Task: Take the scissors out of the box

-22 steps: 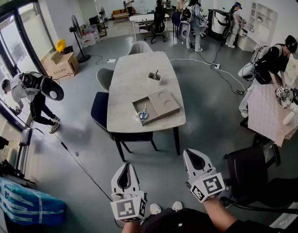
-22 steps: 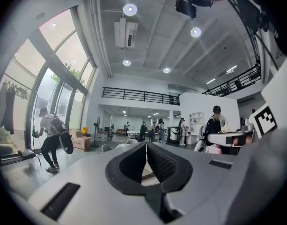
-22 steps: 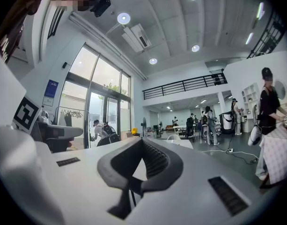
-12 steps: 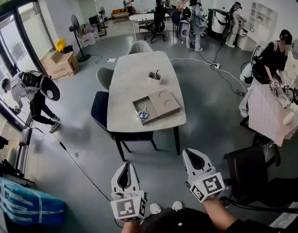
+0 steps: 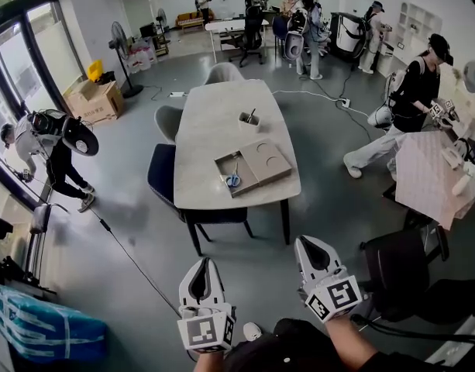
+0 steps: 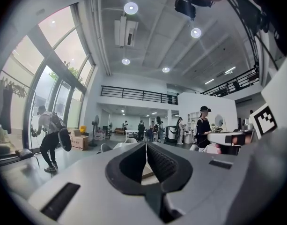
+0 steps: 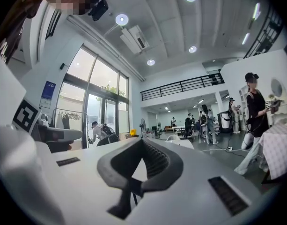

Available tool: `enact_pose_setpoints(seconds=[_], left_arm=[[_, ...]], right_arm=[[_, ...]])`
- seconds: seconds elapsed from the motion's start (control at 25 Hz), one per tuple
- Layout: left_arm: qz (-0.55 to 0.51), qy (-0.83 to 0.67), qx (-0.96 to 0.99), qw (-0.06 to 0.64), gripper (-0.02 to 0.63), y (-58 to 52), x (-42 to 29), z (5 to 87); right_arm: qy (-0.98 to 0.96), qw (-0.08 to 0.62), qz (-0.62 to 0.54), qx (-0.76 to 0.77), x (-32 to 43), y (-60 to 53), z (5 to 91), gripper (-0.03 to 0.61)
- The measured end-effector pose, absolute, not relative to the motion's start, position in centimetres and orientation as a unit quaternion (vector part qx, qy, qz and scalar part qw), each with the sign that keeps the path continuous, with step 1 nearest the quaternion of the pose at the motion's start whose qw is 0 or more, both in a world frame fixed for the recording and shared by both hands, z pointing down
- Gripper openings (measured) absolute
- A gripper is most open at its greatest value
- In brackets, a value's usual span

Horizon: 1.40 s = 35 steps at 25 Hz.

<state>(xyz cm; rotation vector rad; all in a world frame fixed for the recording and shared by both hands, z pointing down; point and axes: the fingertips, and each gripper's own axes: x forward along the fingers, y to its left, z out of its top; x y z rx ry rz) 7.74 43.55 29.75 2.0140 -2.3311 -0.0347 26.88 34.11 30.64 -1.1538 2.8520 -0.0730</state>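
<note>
Stands well back from a long pale stone-topped table [image 5: 222, 118], with bare grey floor between. Holds the left gripper [image 5: 204, 262], white plastic with a square-marker cube, low at the bottom of the head view, jaws pressed together on nothing. Holds the right gripper [image 5: 306, 241], of the same make, near it on the right, likewise pressed together and empty. Shows the same in each gripper view: ribbed black pads meeting at the tips, with only the room beyond.

Finds the blue-handled steel scissors [image 5: 233, 179] lying inside the left half of a flat grey open box [image 5: 222, 163] at the table's near end, blades pointing away, well apart from both grippers. Places a small white cup [image 5: 249, 119] with a dark stick in it farther along the tabletop. Tucks a dark blue chair [image 5: 161, 178] under the table's left edge. Includes a dark-clothed person [image 5: 47, 142] bending by the windows at the left.
</note>
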Motion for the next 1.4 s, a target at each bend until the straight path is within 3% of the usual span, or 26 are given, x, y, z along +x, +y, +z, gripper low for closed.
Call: enact_pose_setpoints(seconds=[0.6, 1.4], left_arm=[[-0.001, -0.741, 0.670, 0.049, 0.017, 41.1, 4.9, 32.2], [-0.001, -0.746, 0.664, 0.043, 0.017, 23.9, -0.2, 32.0]], right_arm=[[0.916, 0.021, -0.034, -0.398, 24.8, 32.8, 33.2, -0.005], [0.924, 0.017, -0.030, -0.381, 18.9, 15.2, 33.0, -0.005]])
